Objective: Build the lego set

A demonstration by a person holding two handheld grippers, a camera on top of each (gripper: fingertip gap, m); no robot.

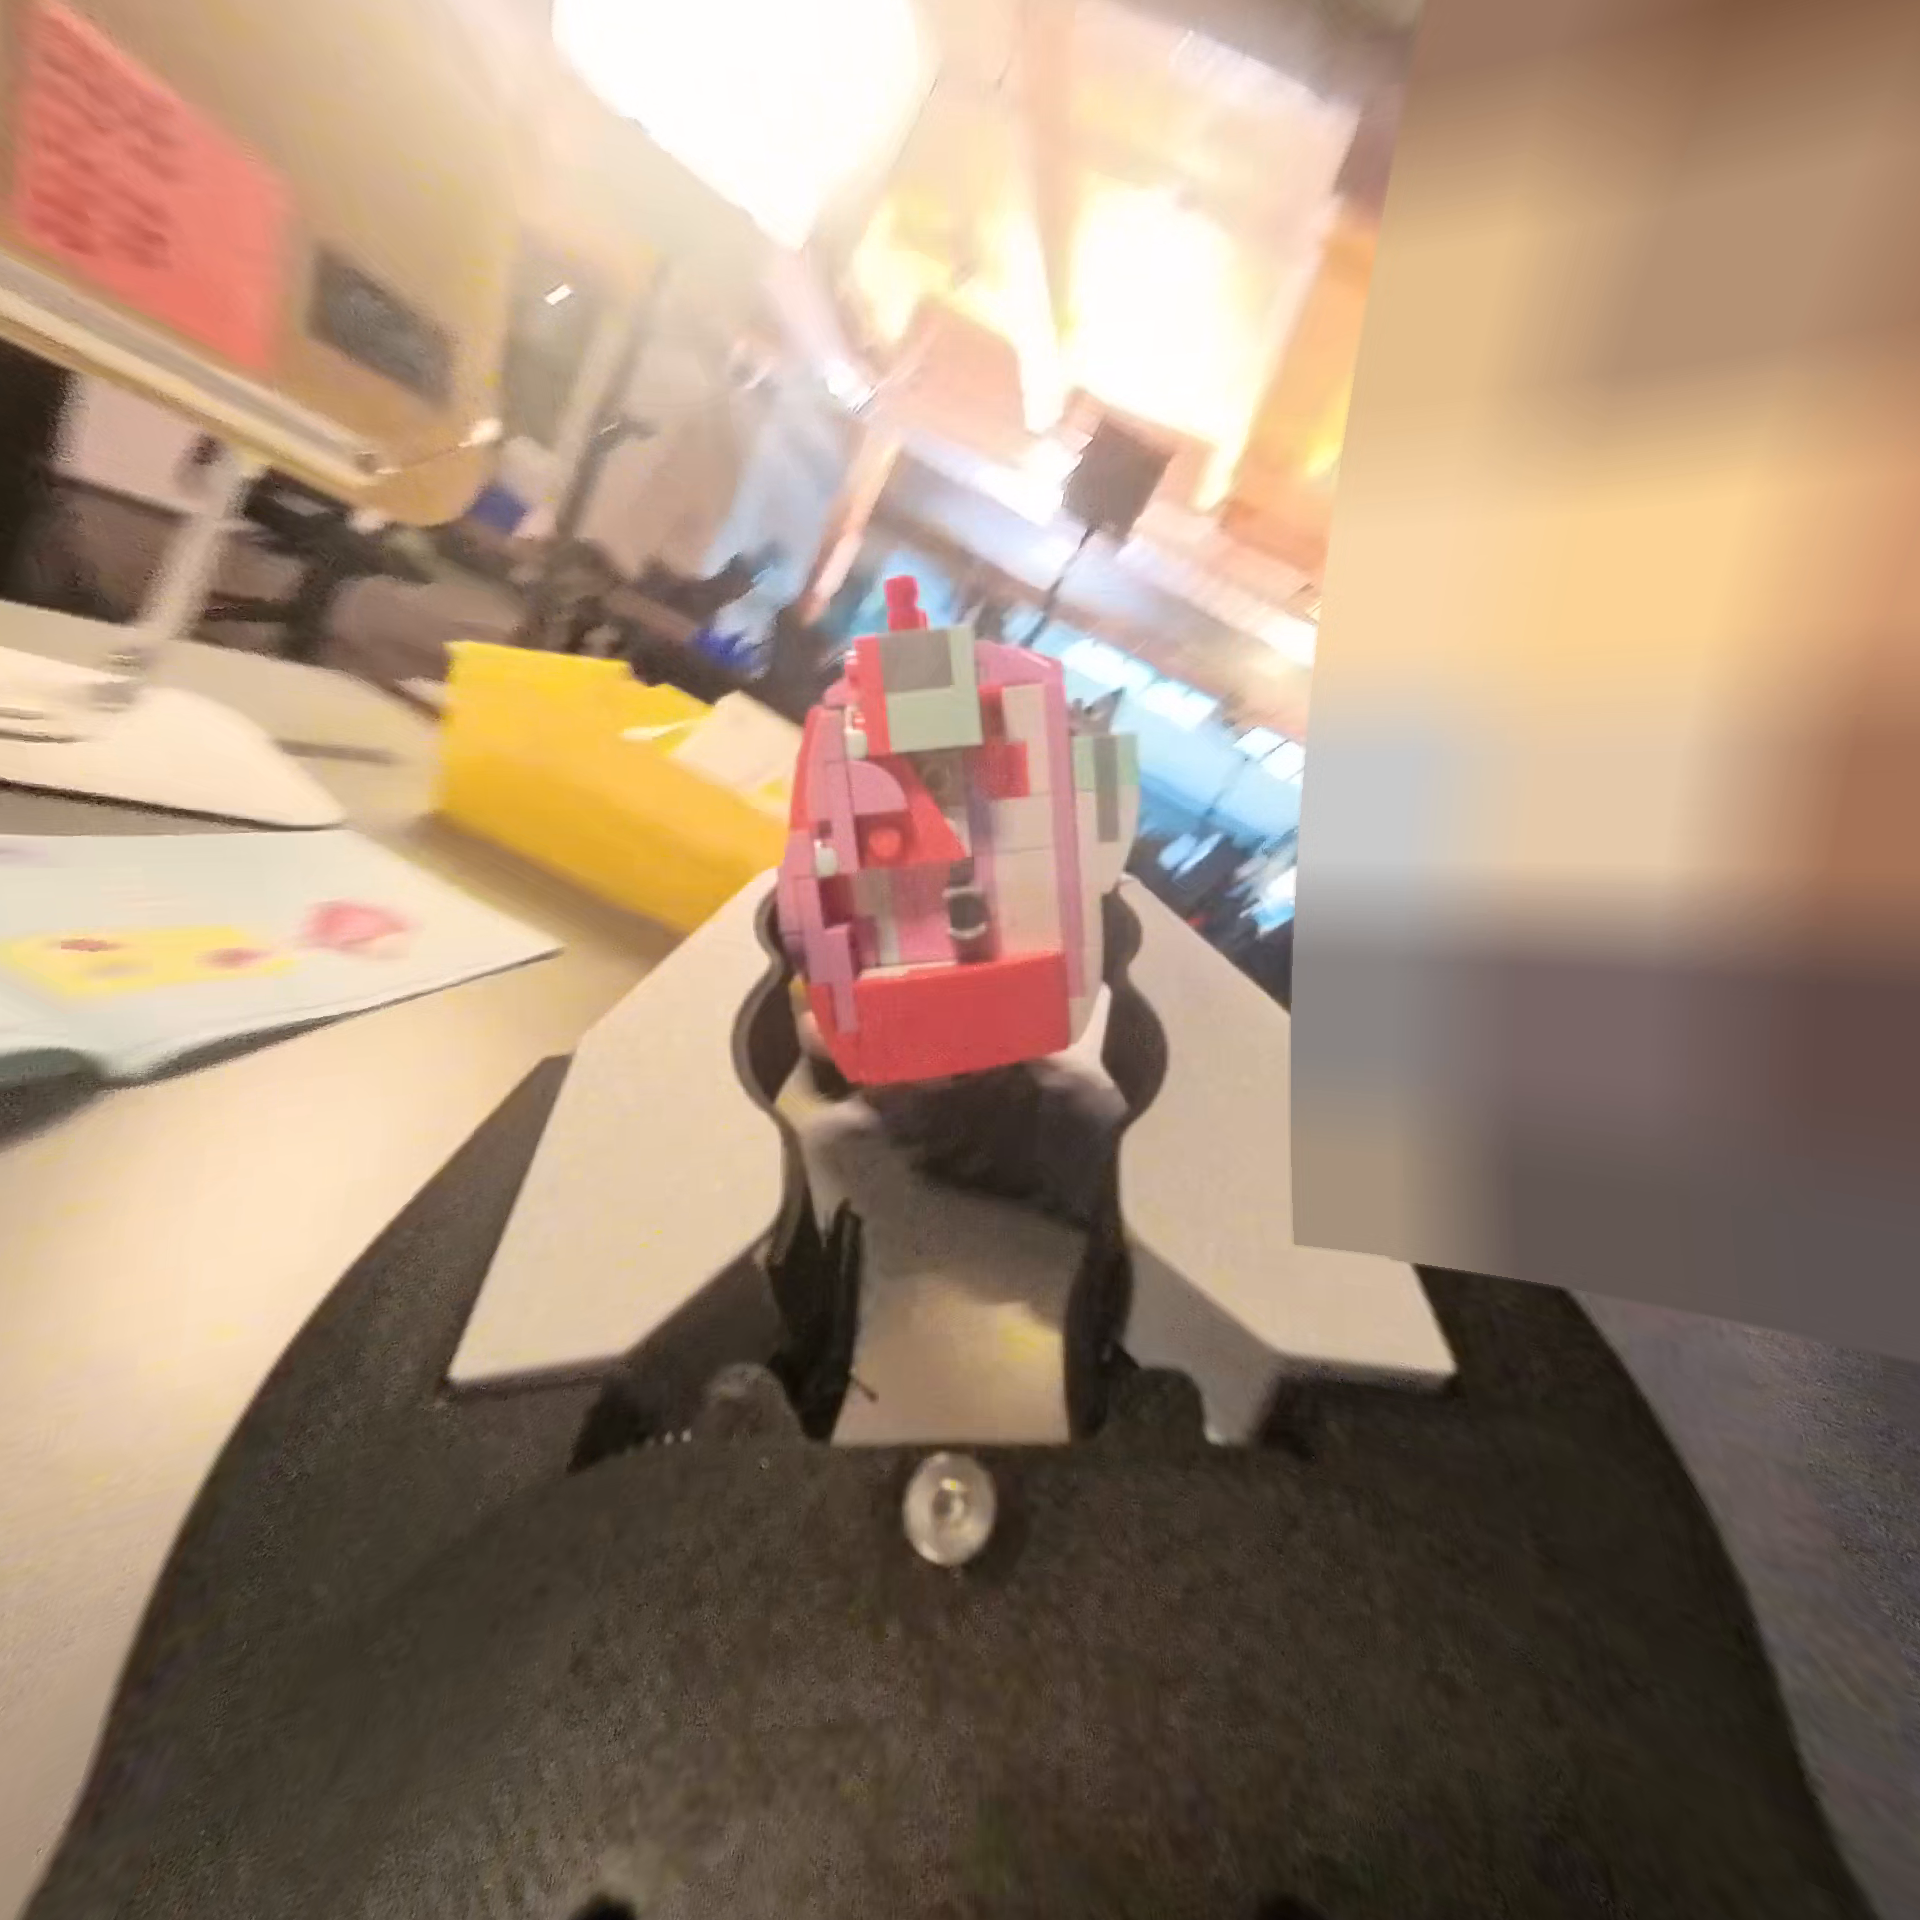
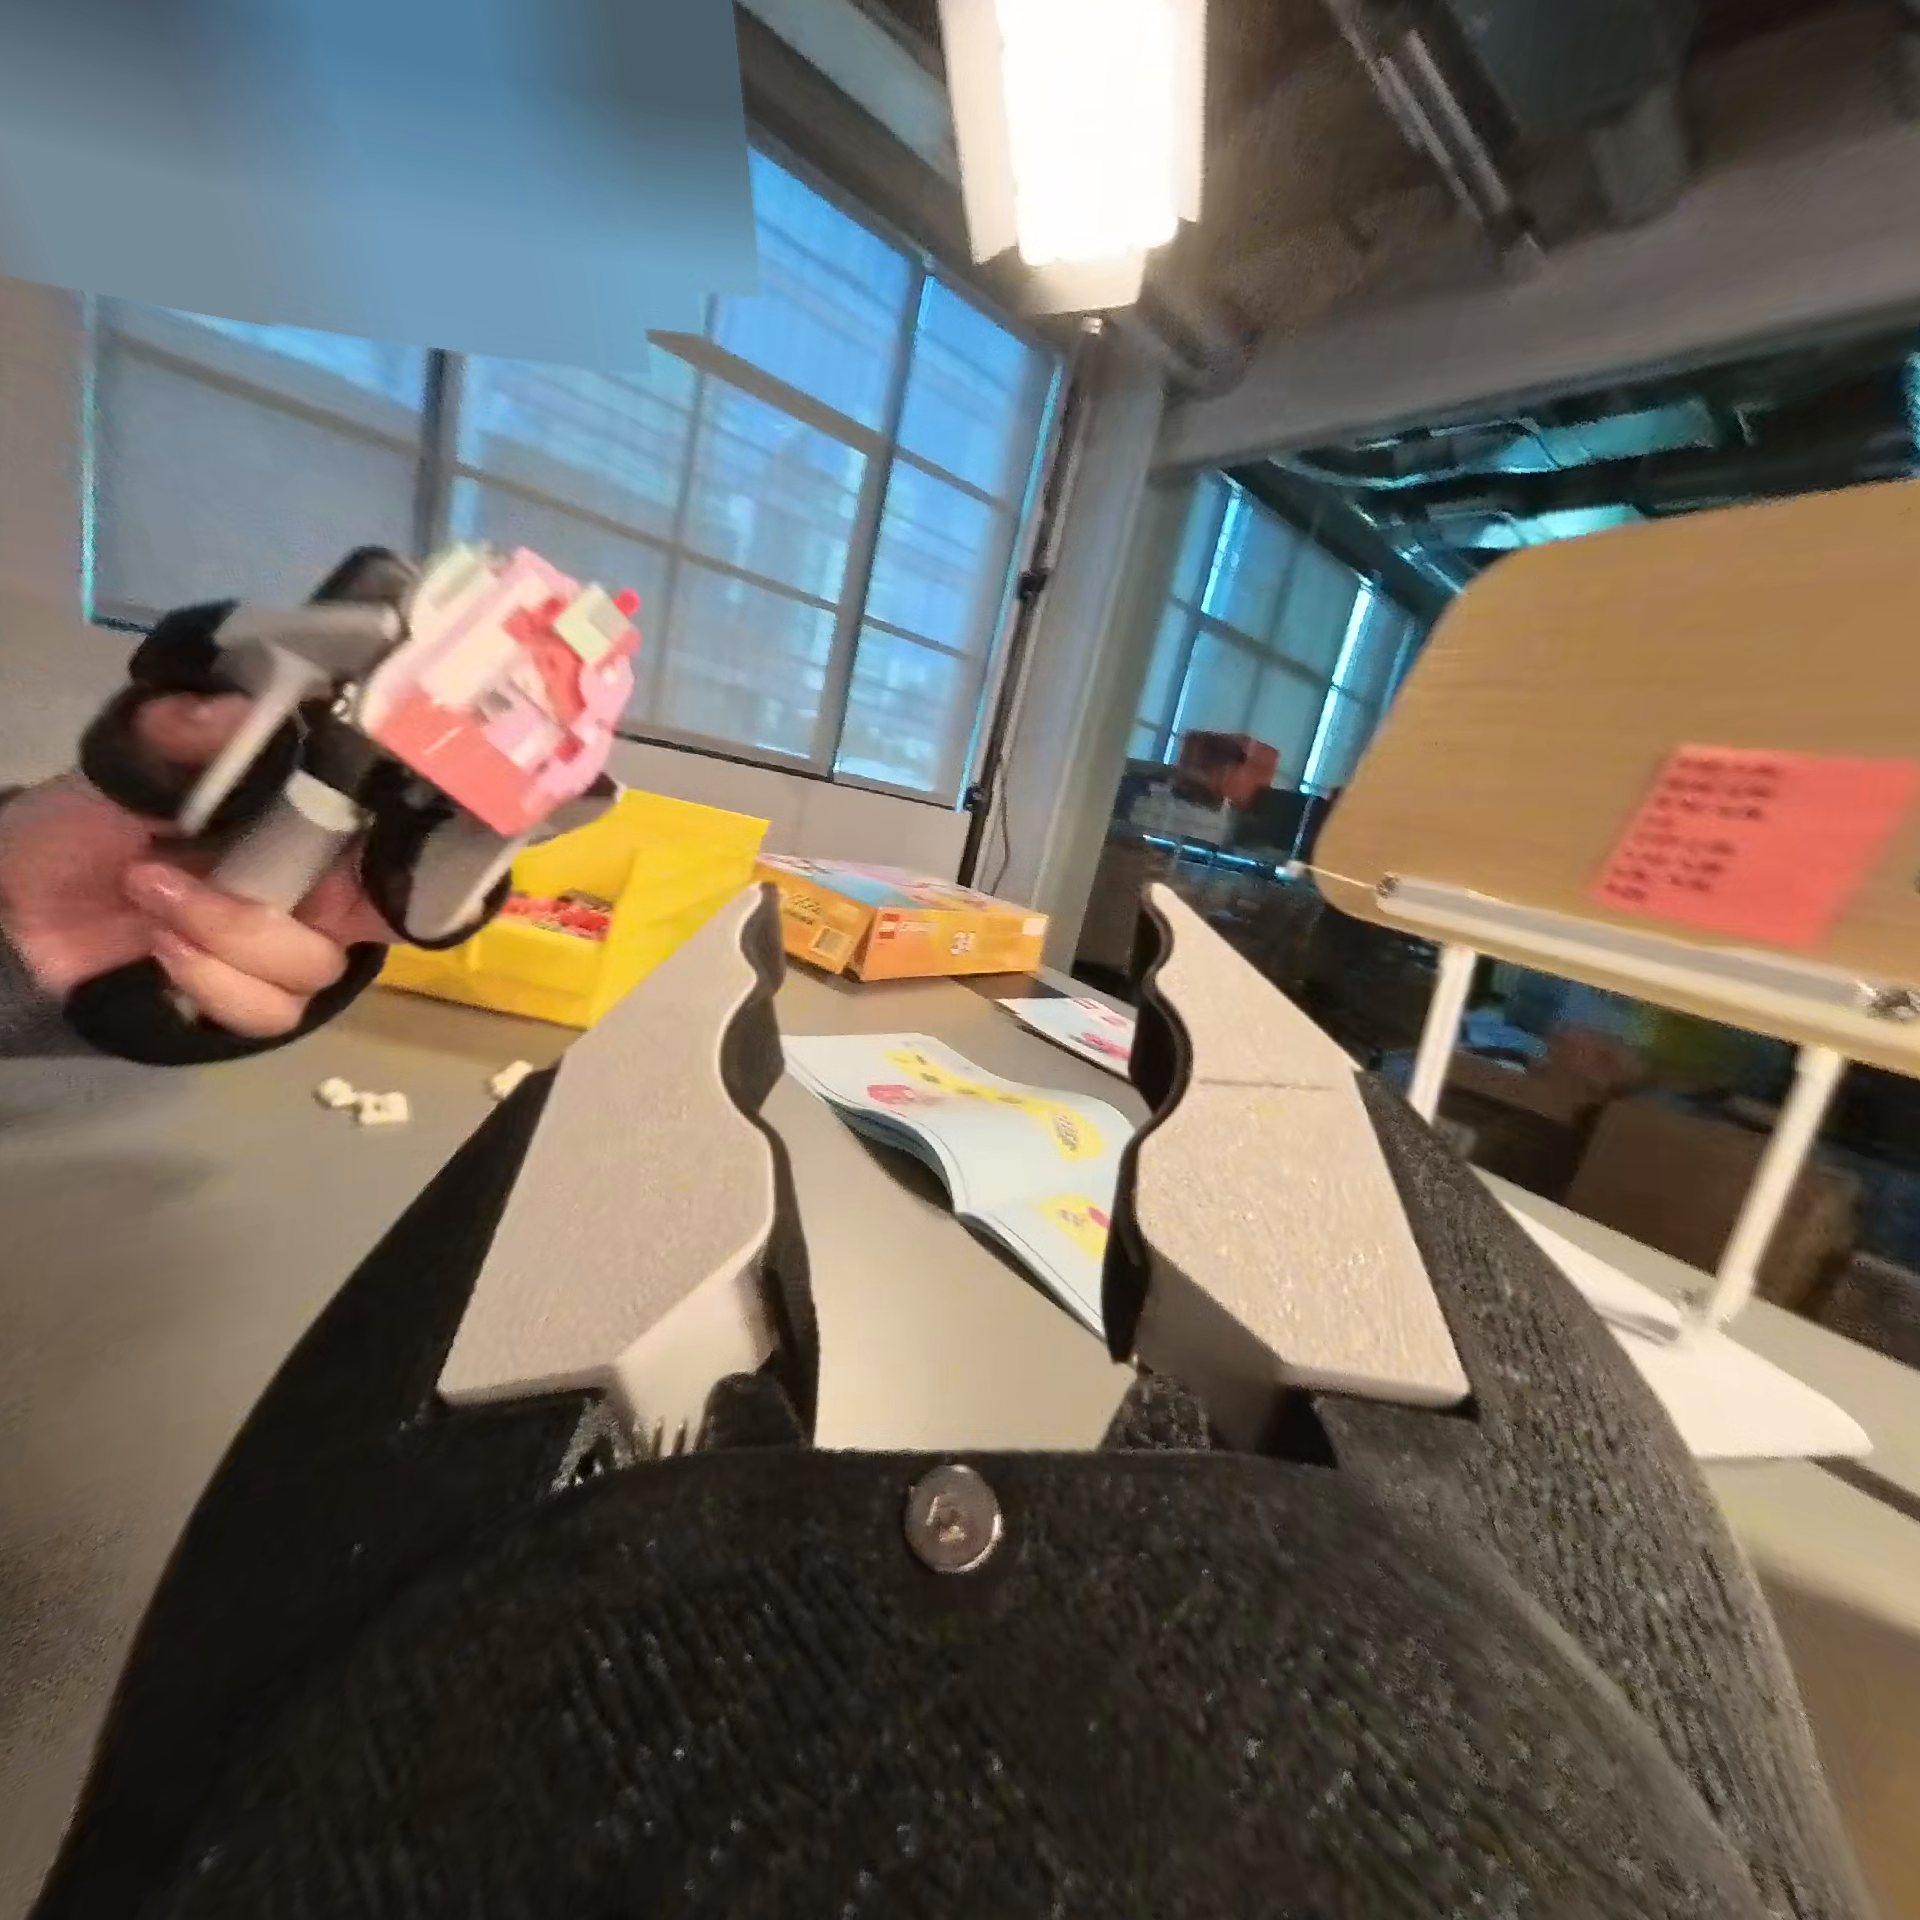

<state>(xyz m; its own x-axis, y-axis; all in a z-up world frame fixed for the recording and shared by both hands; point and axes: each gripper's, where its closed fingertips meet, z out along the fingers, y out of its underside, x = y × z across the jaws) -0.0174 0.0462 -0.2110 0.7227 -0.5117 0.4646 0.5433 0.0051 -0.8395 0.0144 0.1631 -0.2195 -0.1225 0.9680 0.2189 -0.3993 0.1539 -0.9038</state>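
So the left gripper [image 1: 940, 935] has a red, pink and white toy-brick model [image 1: 951, 862] clamped between its two grey fingers [image 1: 665, 1049], held up in the air well above the grey table [image 2: 208, 1226]; from the right wrist view you can see the same model [image 2: 499, 686] pinched at its lower red block, tilted over, with a hand [image 2: 197, 914] wrapped round the gripper's handle. The right gripper [image 2: 956, 997] is spread wide with nothing in it, hovering over the table with the open instruction booklet [image 2: 987, 1122] showing through the gap. If you ask me, the way to do this bit well is to keep the squeeze on the solid red base rather than the fiddly upper bricks, since those look like they'd pop off under side load, and to keep the model steady so the free gripper has a clean face to work against. Containers, all placed from the booklet: the yellow bin [image 2: 603, 914] sits beyond it to the left and has a heap of small red and mixed bricks [image 2: 556, 914] in its front compartment; the orange cardboard set box [image 2: 914, 925] lies flat just behind the booklet, can't tell what's inside. A few loose white bricks [image 2: 364, 1101] lie on the table left of the booklet, and a wooden stand [image 2: 1621, 727] with a red note [image 2: 1756, 842] rises to its right.
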